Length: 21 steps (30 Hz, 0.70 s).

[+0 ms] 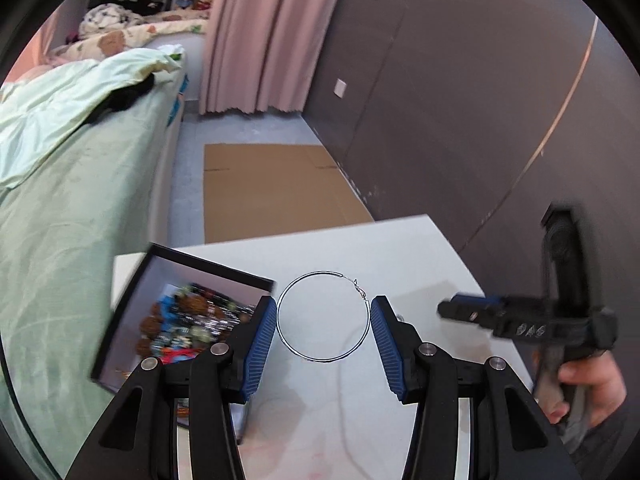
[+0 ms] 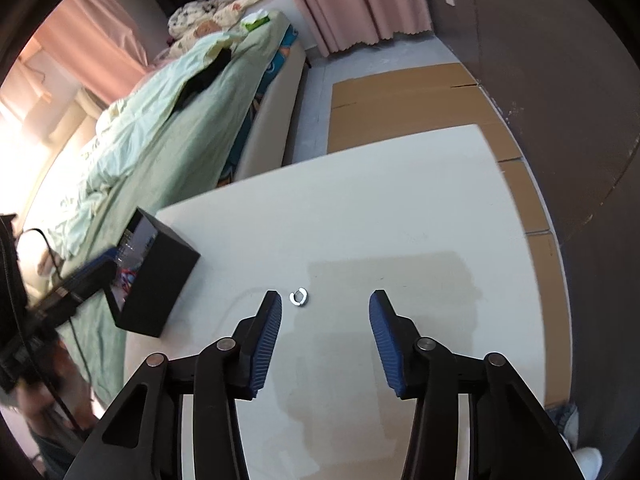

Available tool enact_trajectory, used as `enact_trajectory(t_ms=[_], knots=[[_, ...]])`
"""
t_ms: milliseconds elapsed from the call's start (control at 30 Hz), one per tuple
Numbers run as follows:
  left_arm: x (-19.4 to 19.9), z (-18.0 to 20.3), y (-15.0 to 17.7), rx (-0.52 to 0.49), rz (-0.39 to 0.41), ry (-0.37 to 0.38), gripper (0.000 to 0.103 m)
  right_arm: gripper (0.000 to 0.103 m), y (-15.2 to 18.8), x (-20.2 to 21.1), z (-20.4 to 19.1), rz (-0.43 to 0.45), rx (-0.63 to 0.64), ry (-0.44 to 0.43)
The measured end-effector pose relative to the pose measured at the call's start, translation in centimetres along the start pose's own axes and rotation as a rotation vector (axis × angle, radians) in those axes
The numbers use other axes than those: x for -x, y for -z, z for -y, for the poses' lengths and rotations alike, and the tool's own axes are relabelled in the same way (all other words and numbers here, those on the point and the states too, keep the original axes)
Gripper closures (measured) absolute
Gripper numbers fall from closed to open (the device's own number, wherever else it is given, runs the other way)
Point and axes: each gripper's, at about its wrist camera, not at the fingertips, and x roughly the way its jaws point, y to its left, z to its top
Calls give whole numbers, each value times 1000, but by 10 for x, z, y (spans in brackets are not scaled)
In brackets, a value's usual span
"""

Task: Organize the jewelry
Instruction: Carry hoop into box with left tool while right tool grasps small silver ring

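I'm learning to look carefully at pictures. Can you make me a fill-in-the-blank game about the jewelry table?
1. The big hoop earring is held between the pads of the ____ gripper.
2. The small silver ring lies on the white ____.
3. The box that holds the colourful beads is ____ on the outside.
4. Between the blue pads of the right gripper there is ____.

Missing words: left; table; black; nothing

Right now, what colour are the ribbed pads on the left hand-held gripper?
Blue pads, on black arms; the left wrist view shows them best.
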Motion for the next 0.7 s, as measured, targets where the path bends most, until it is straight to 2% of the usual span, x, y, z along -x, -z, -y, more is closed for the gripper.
enact_trajectory(t_ms=[67,267,433,500,600,700], knots=[[7,-7,-3,21,15,-4,53,67,-2,-9,-6,-19,15,4],[23,-31,-4,68,39,-25,53,69,-6,-28,-26,-40,96,55],[33,-51,-2,102,46,-46,53,71,-2,-43,-42,-58,181,135],[35,-58,-1,117,45,-55,53,75,0,-49,-47,-69,216,177],[34,-67,0,143,38,-66,52,88,2,-52,-58,-60,279,250],[32,-75,1,172,17,-68,52,88,2,-50,-60,-66,289,259]])
